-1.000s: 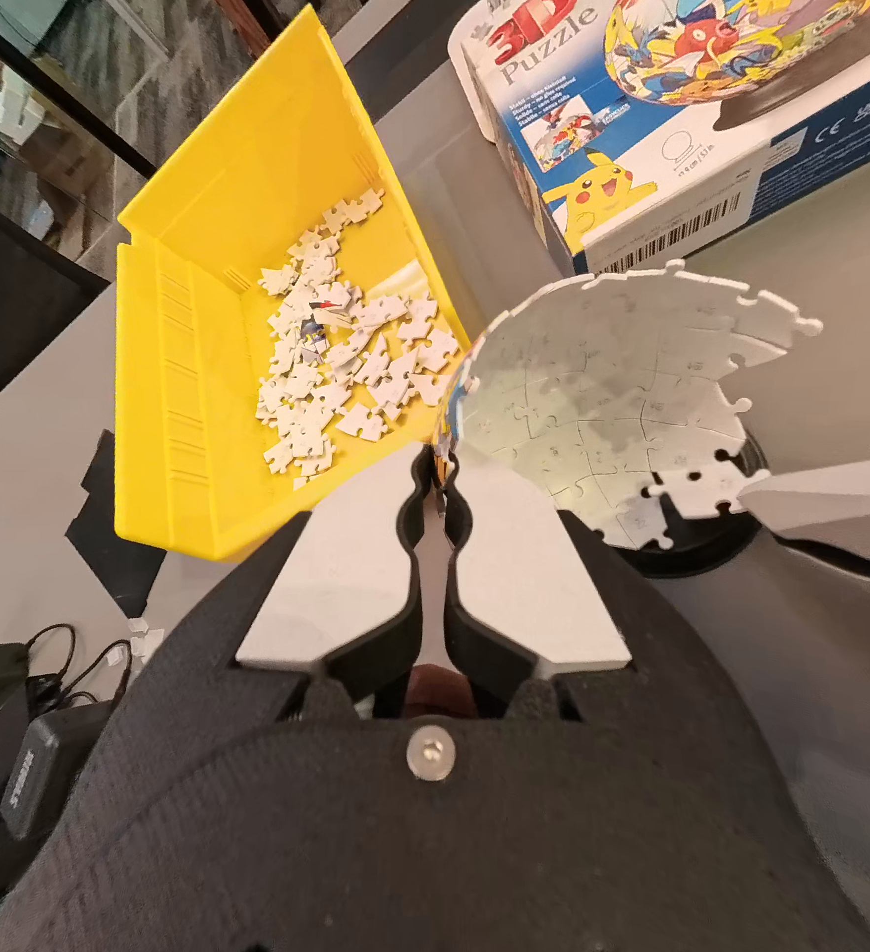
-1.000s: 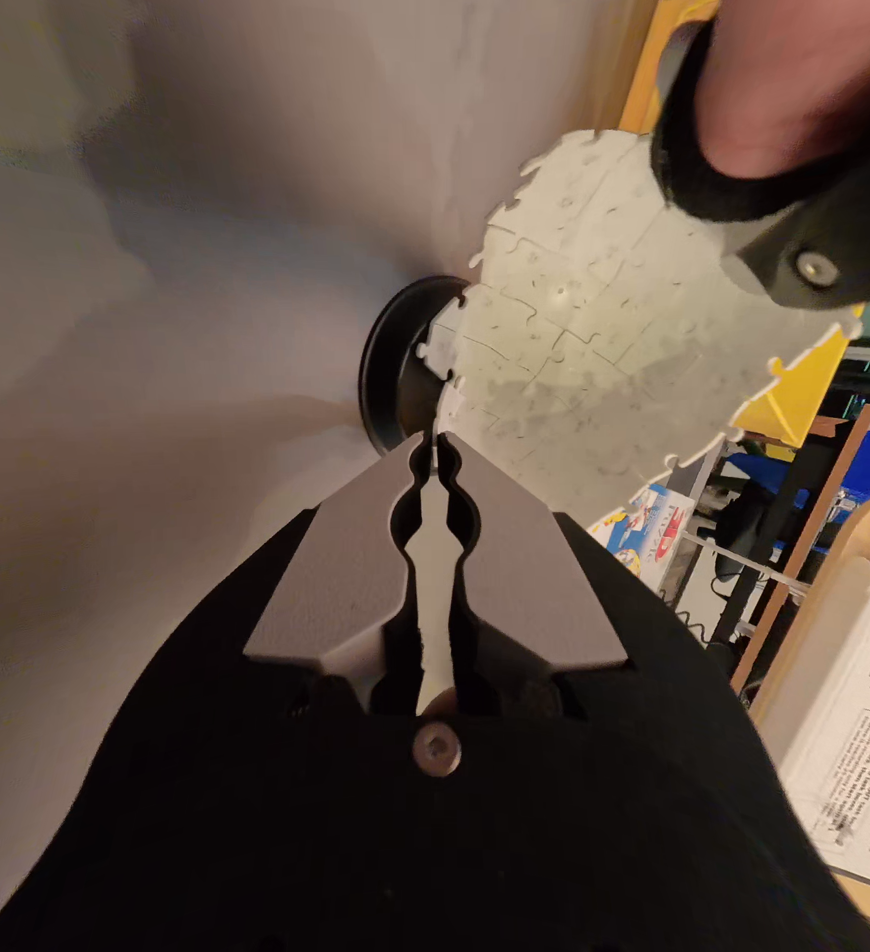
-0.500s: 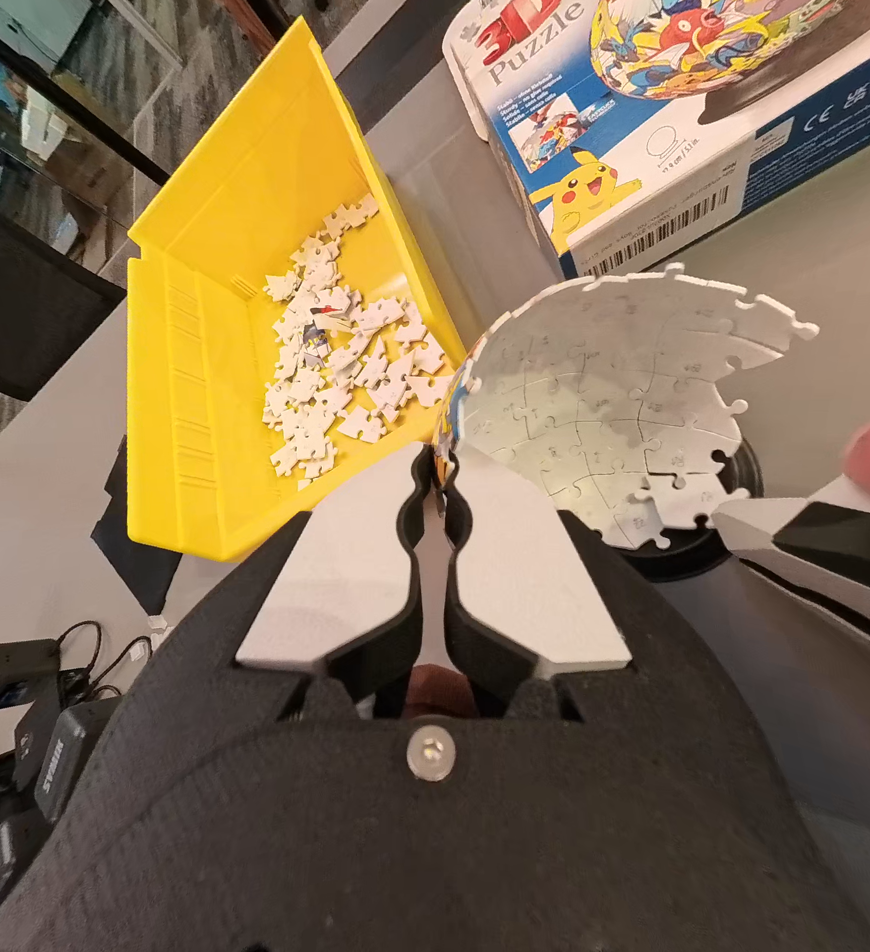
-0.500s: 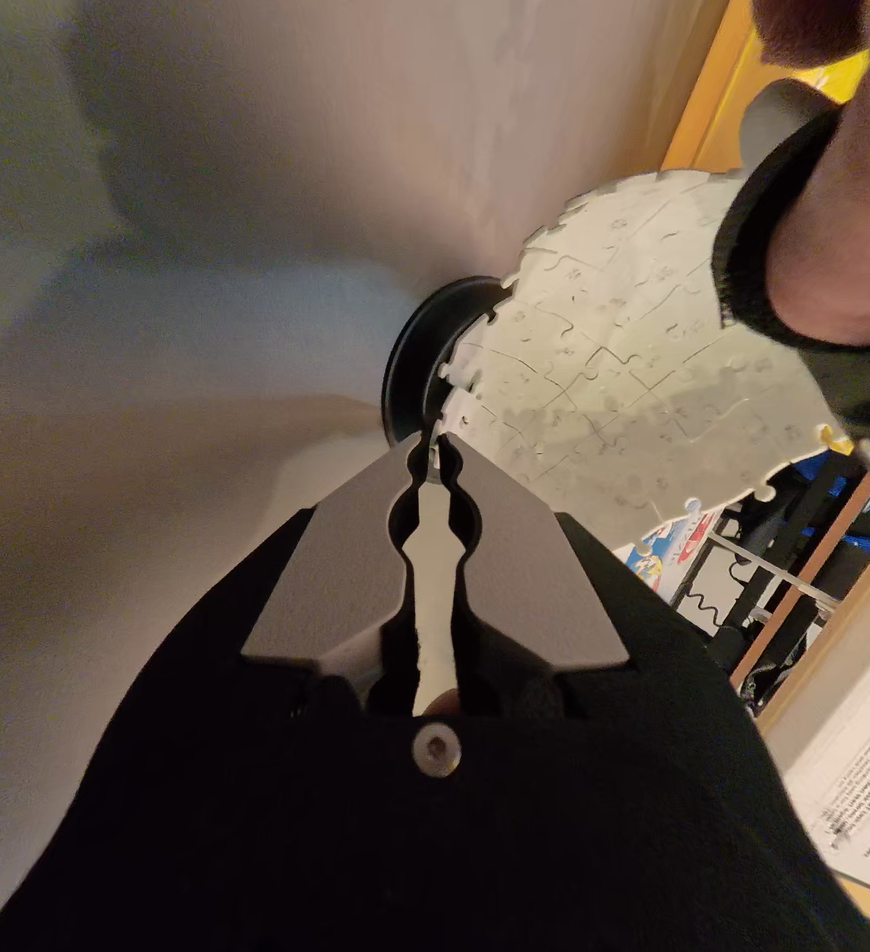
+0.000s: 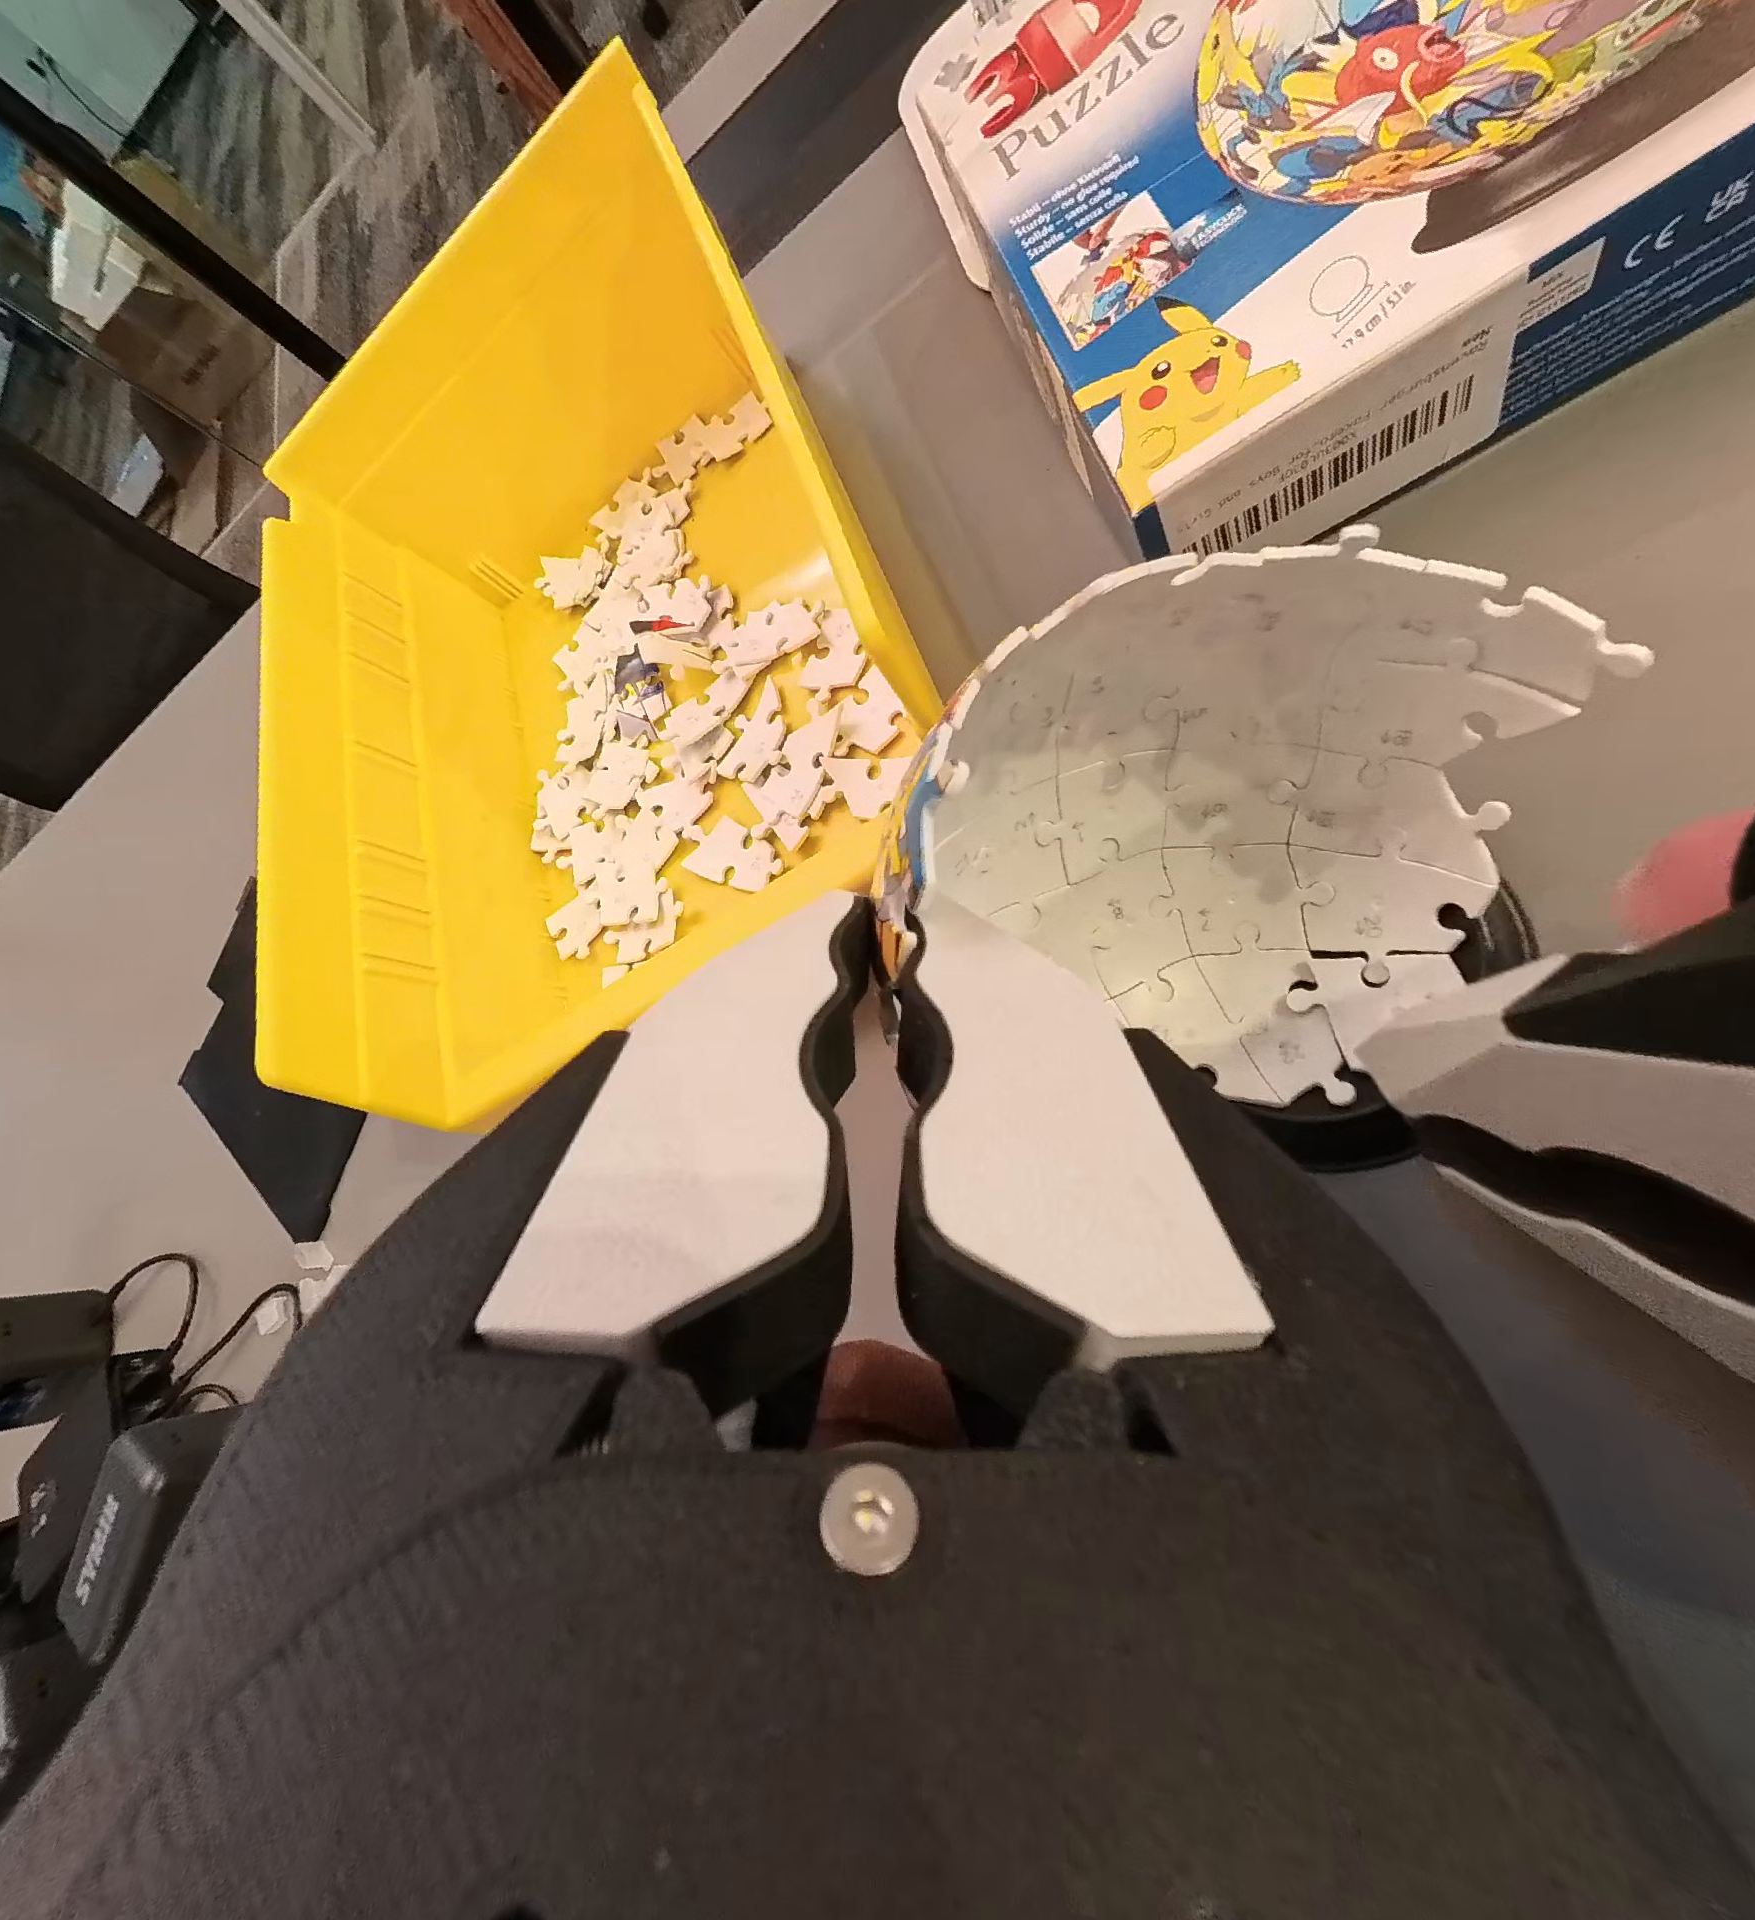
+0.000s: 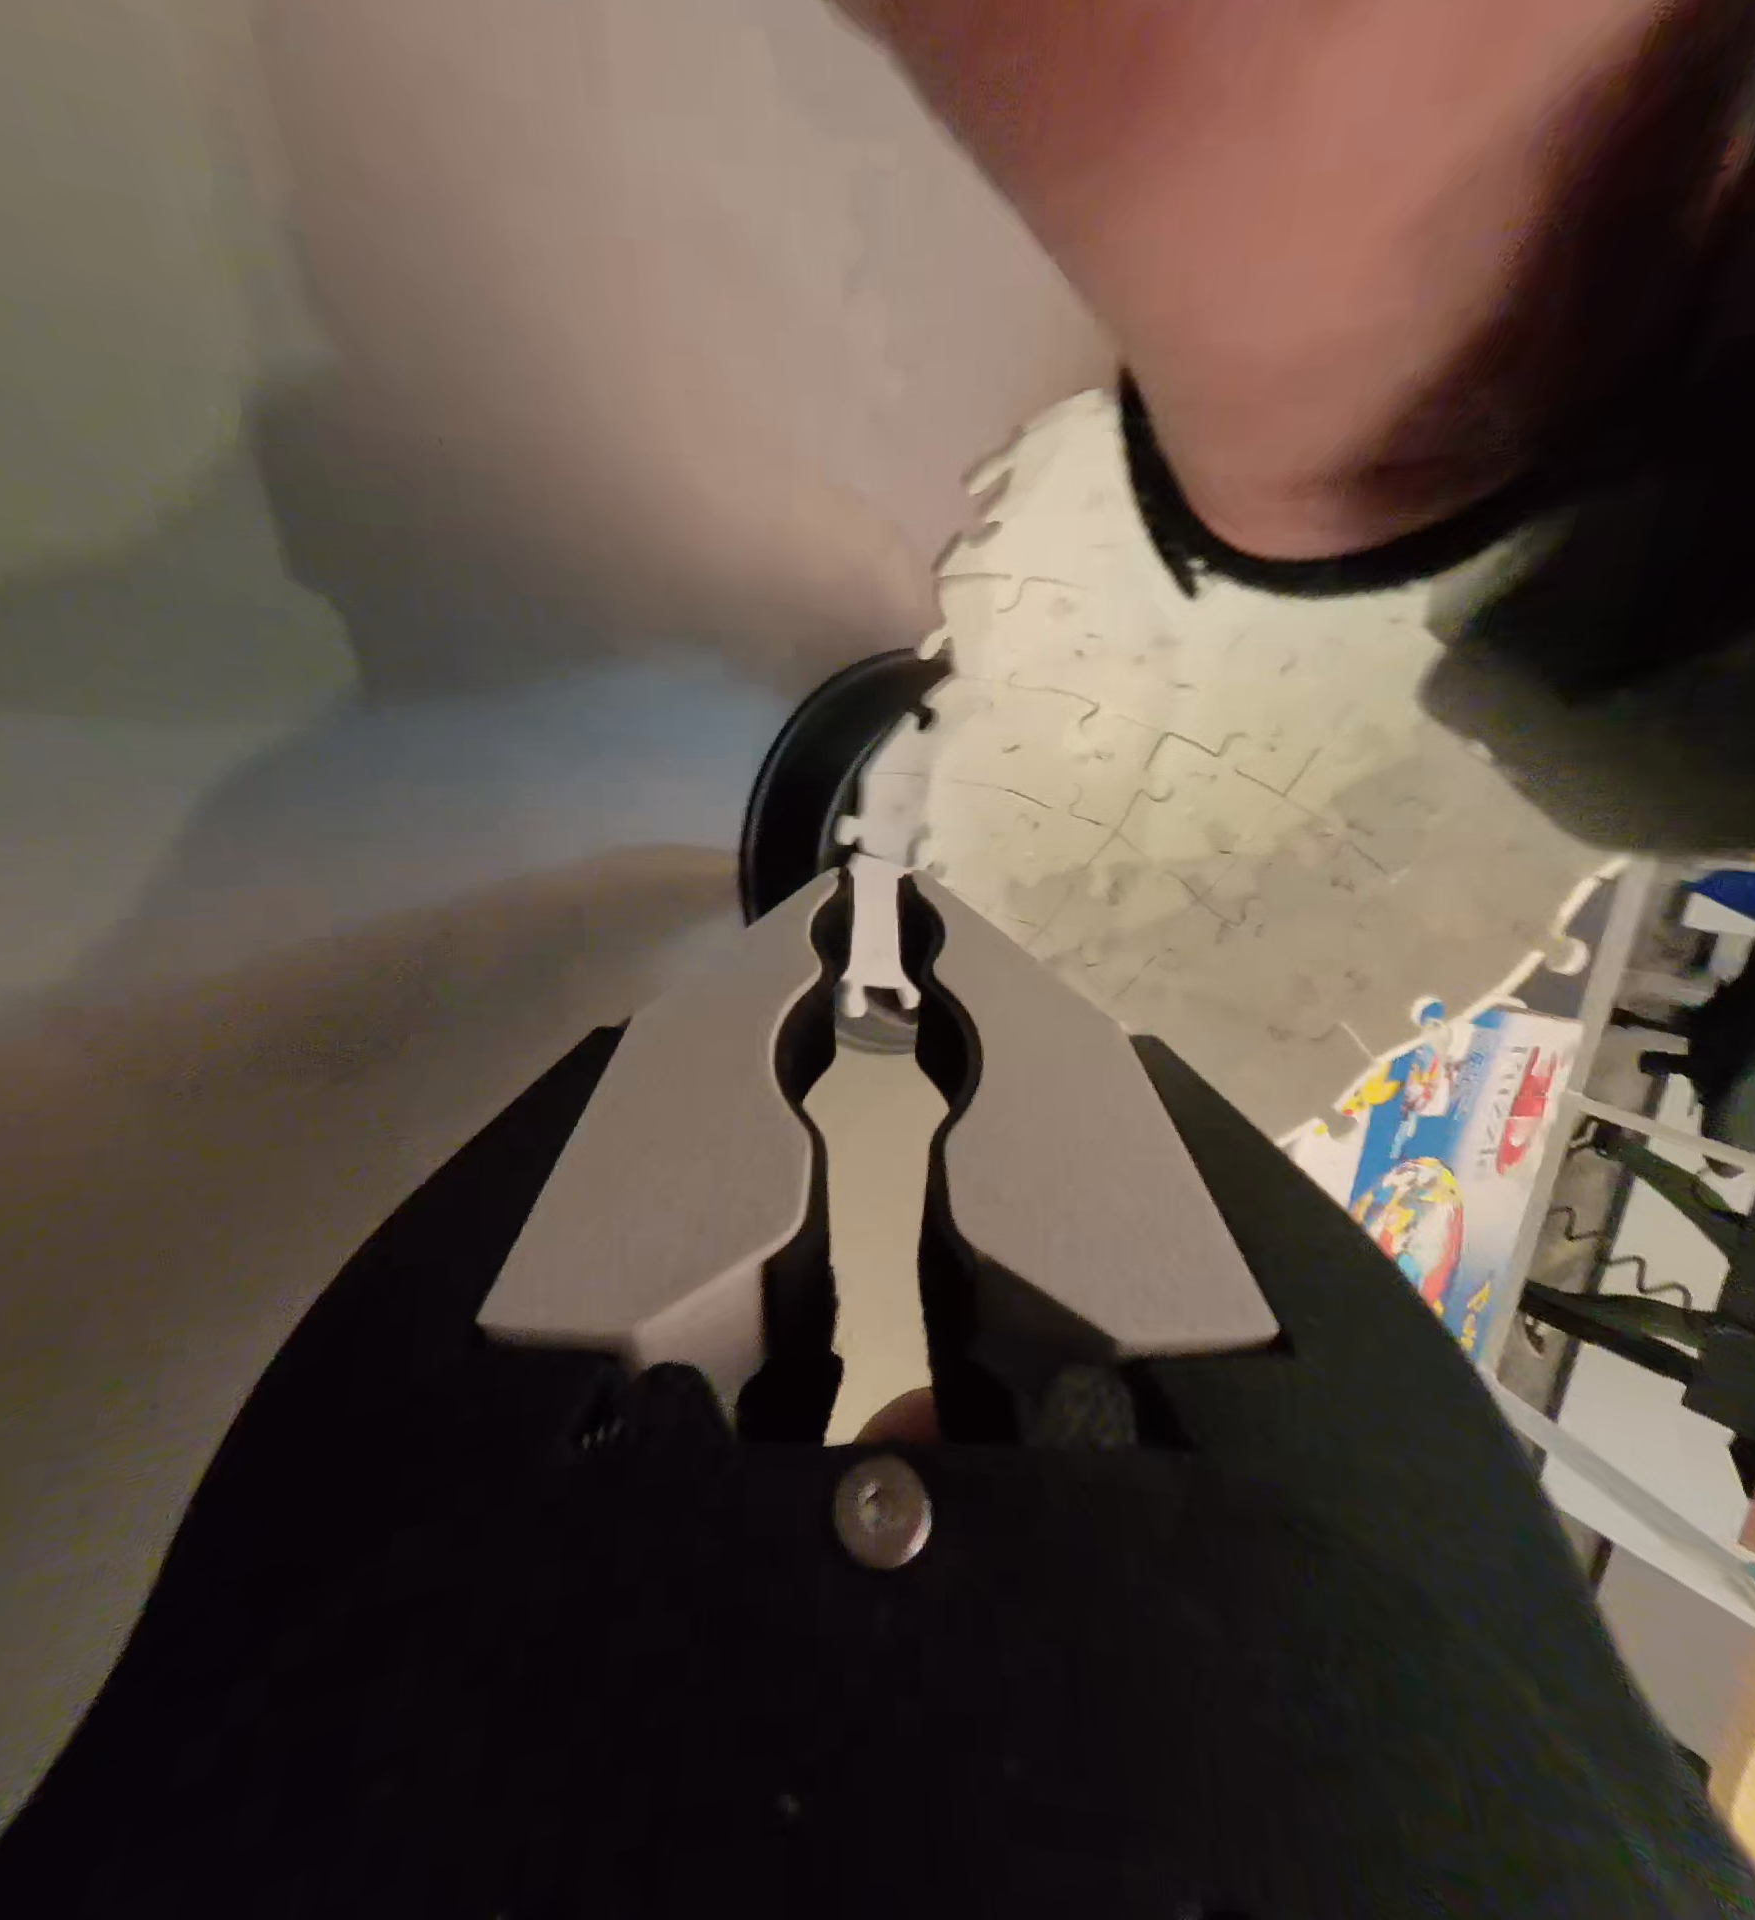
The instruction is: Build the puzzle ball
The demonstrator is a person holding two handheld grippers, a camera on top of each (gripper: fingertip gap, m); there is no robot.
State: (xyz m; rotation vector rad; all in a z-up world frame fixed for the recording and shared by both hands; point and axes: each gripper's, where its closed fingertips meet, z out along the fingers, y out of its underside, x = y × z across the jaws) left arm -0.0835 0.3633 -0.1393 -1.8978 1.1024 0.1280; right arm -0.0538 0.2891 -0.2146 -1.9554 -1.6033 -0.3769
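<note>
Left wrist view has the left gripper pinching the half-built ball's rim while the right gripper clamps a white piece.

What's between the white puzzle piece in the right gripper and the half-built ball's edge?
Nothing visible. The right gripper brings the small white puzzle piece right up to the lower edge of the white half-built puzzle ball; whether they touch is unclear.

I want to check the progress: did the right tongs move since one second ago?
Yes. In the left wrist view the right tongs have advanced leftward over the black stand, to the lower rim of the puzzle shell.
</note>
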